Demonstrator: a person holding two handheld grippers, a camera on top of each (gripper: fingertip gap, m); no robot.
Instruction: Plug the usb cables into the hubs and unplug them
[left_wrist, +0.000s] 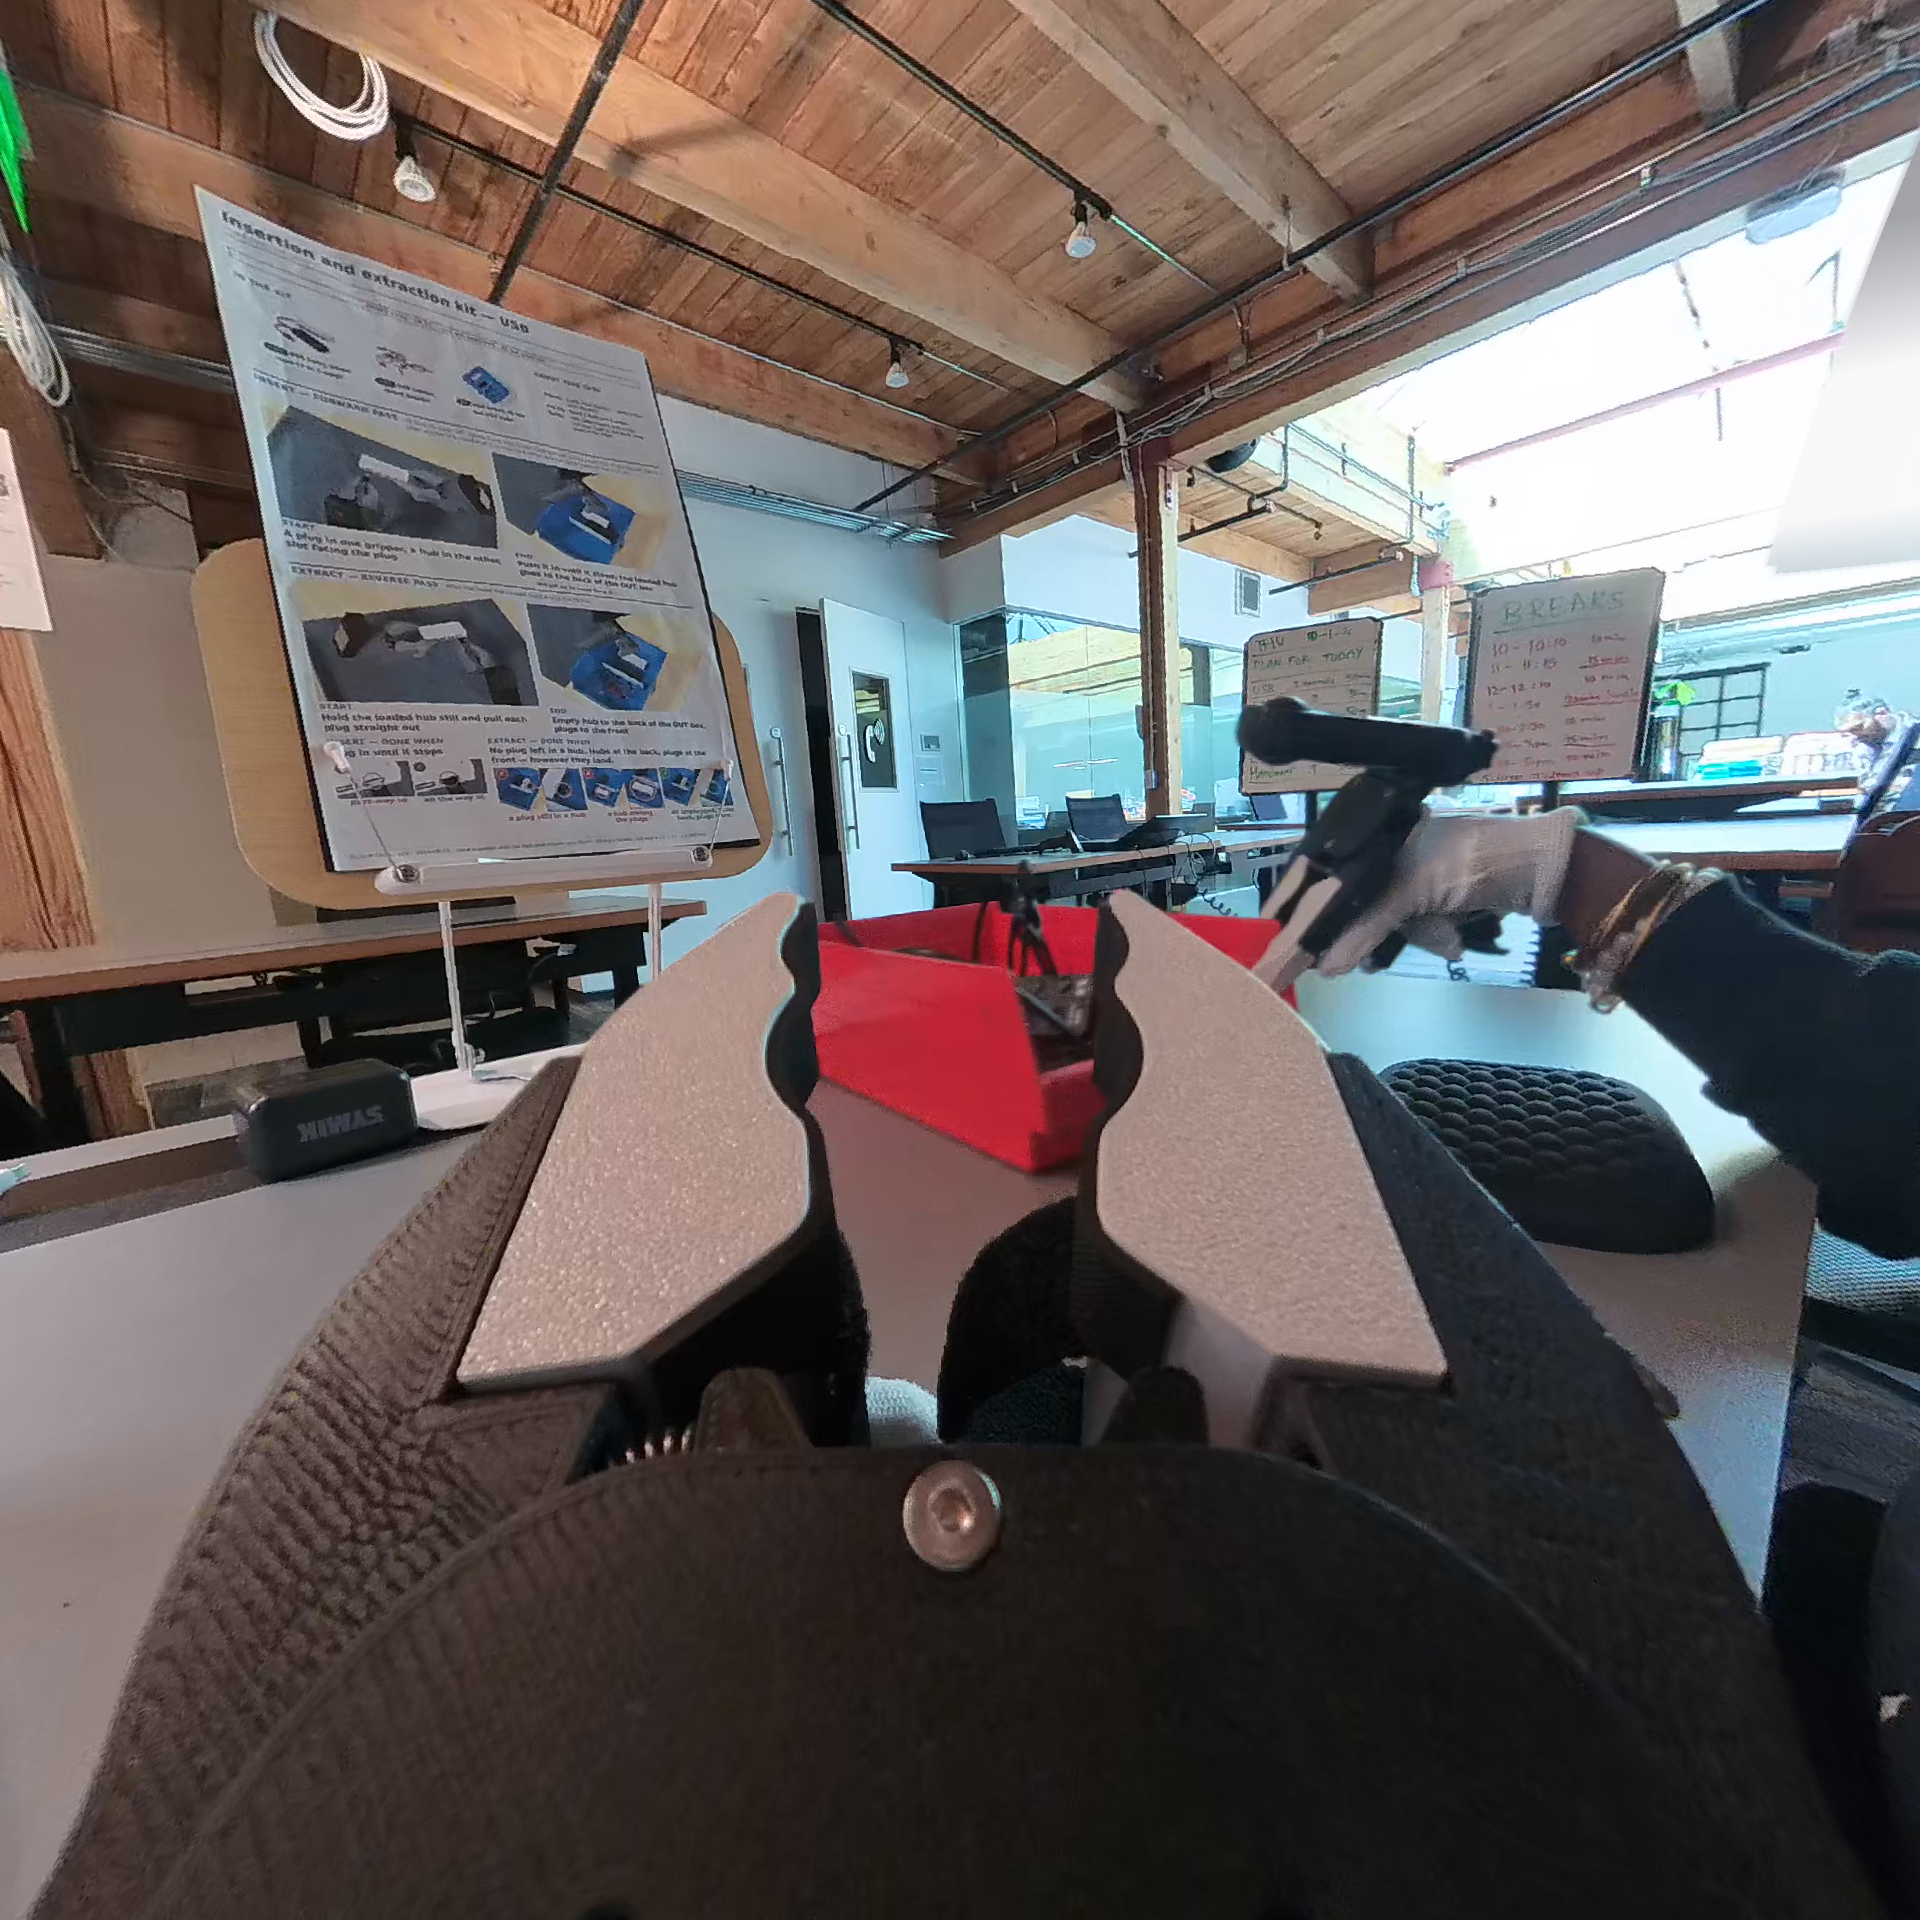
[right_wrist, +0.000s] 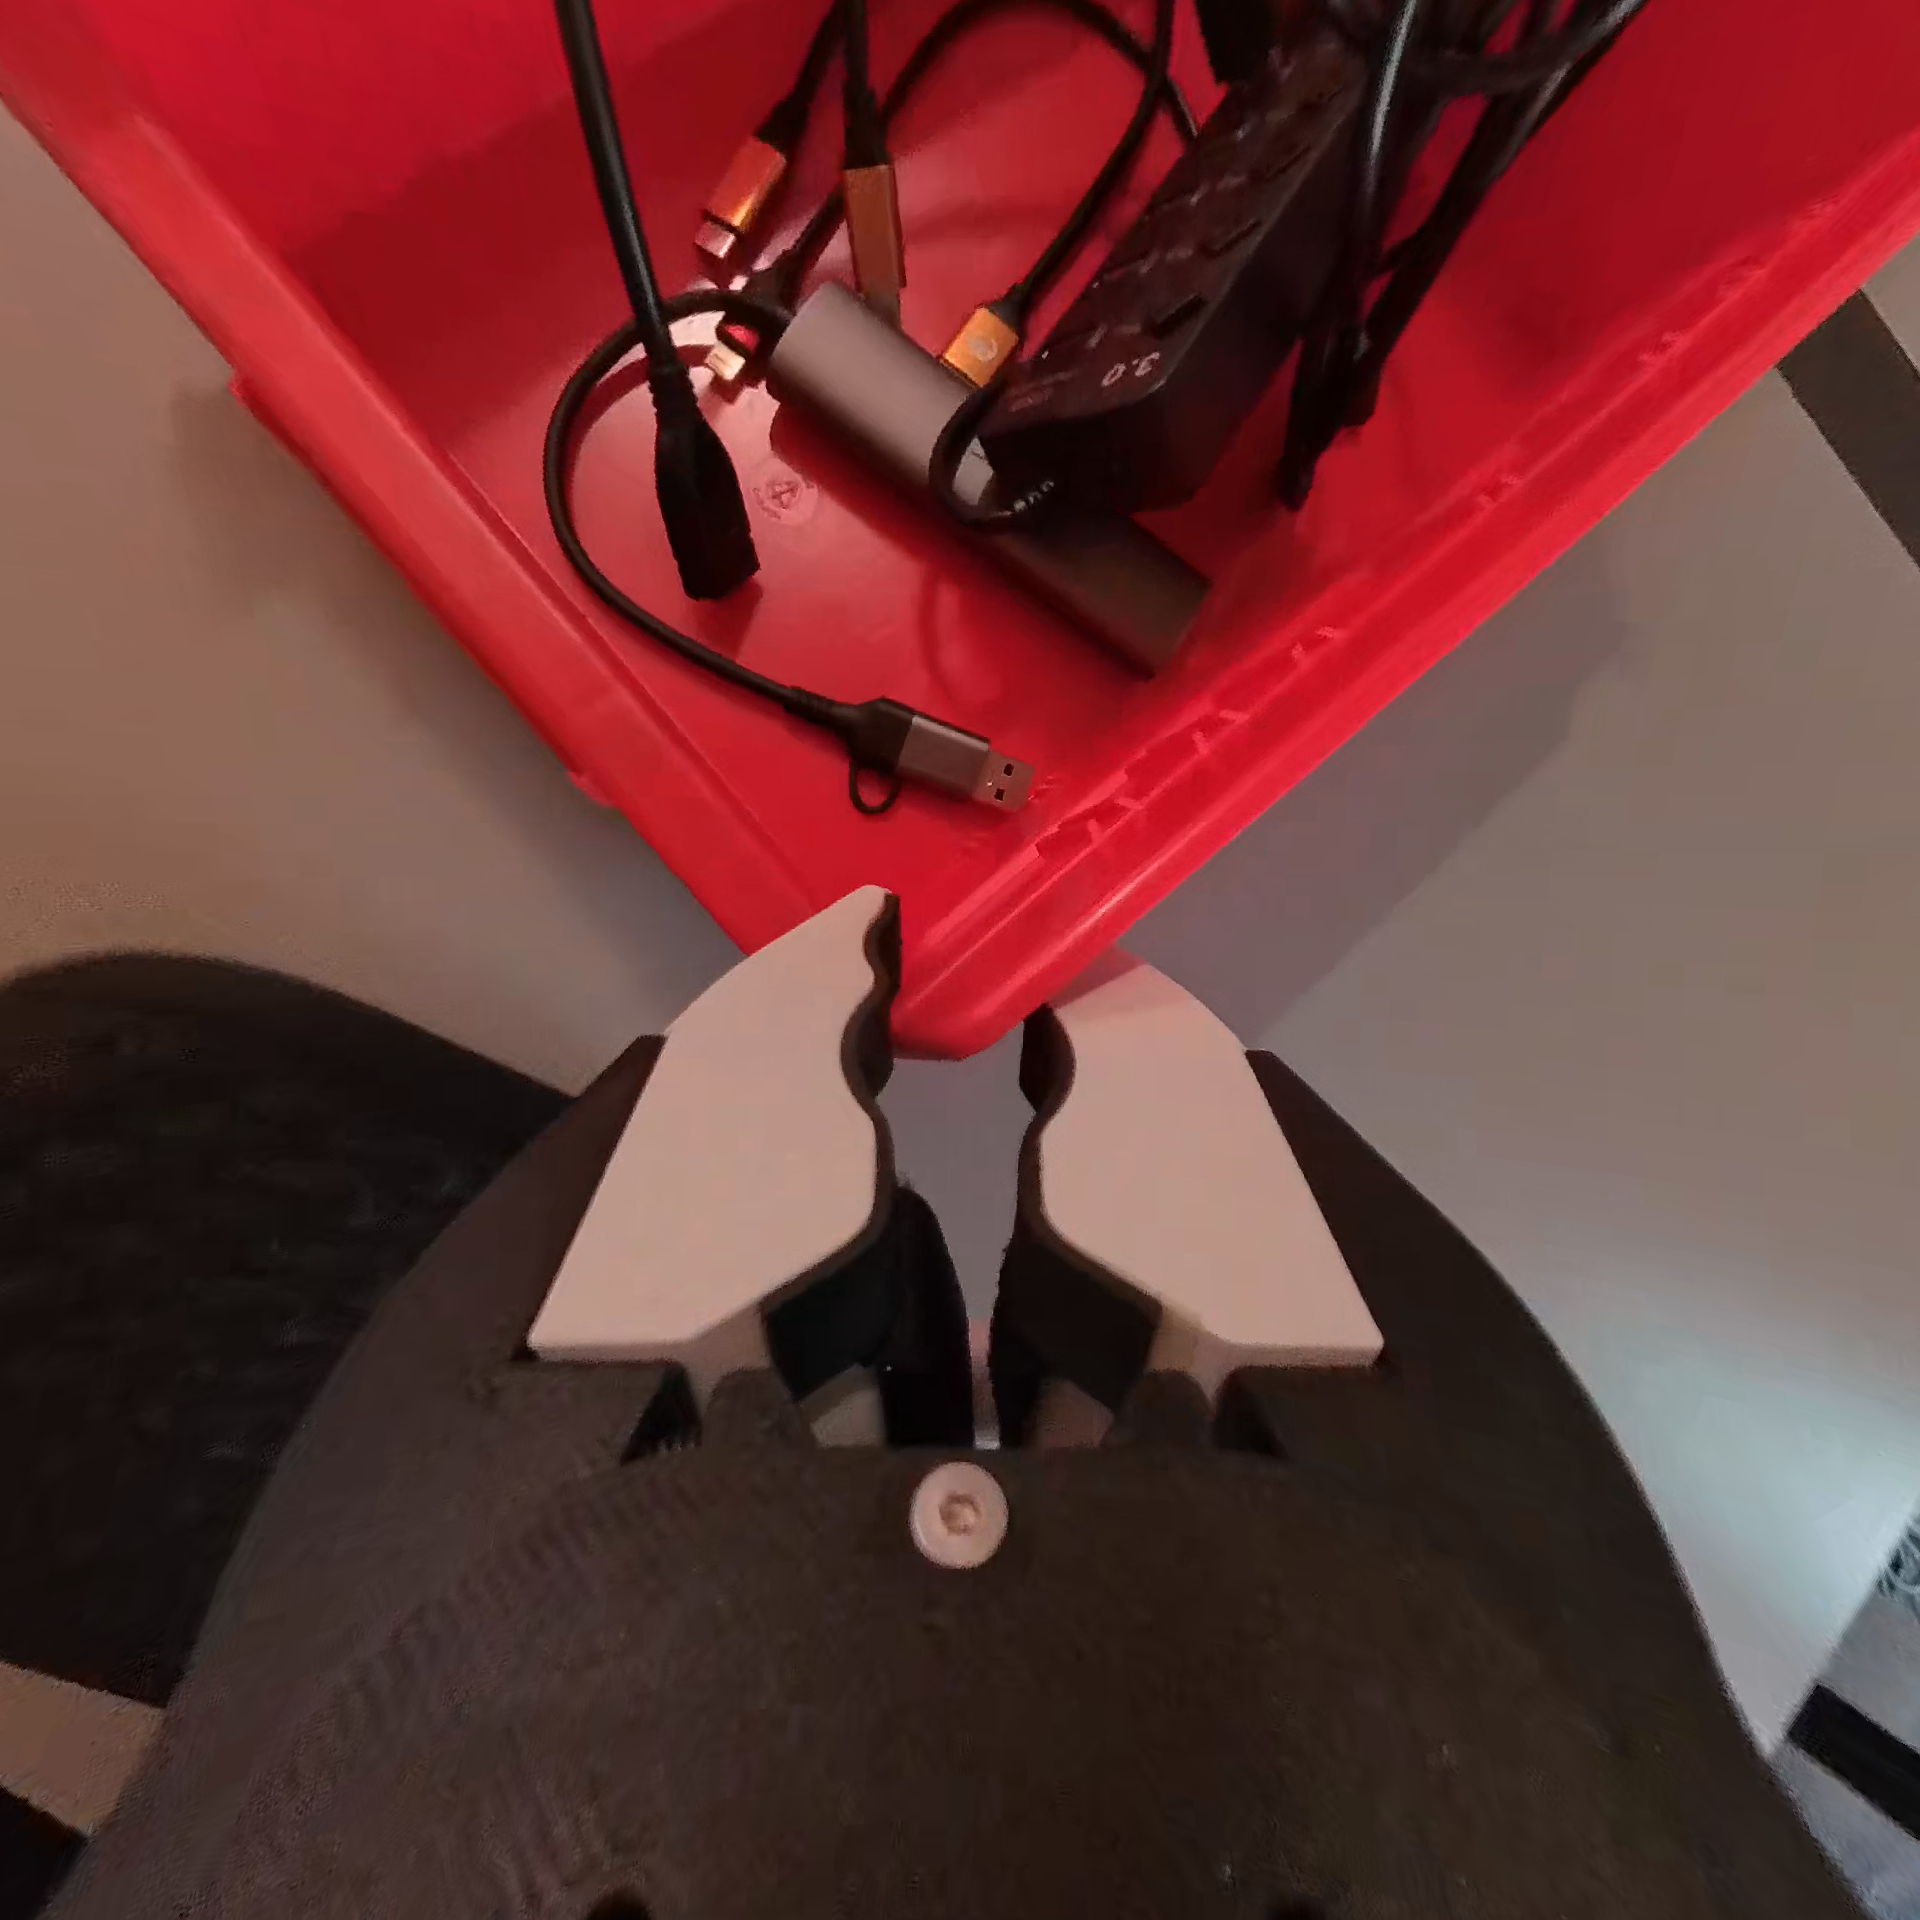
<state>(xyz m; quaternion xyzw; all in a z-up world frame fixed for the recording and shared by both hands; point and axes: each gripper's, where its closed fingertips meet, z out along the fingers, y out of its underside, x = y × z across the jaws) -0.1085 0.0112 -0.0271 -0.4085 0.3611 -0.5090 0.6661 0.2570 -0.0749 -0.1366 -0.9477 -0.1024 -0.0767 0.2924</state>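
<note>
In the right wrist view a red bin (right_wrist: 1351, 665) holds a grey USB hub (right_wrist: 883, 384), a black multi-port hub (right_wrist: 1174, 343) leaning over it, and several cables. A grey USB-A plug (right_wrist: 956, 764) on a black braided cable lies loose near the bin's near corner. Orange-collared plugs (right_wrist: 743, 197) lie by the grey hub. My right gripper (right_wrist: 961, 966) is open and empty, hovering at the bin's near corner. My left gripper (left_wrist: 956, 935) is open wide and empty, above the table short of the red bin (left_wrist: 935, 1070). The right gripper (left_wrist: 1340, 883) shows there in a gloved hand.
An instruction sheet on a stand (left_wrist: 468, 540) is at the back left, with a small black box (left_wrist: 322, 1127) beside it. A black mesh pad (left_wrist: 1548, 1153) lies on the grey table (left_wrist: 156, 1351) to the bin's right. A thick black cable end (right_wrist: 707, 530) lies inside the bin. One gripper's finger ends stand about 40 cm off the other's.
</note>
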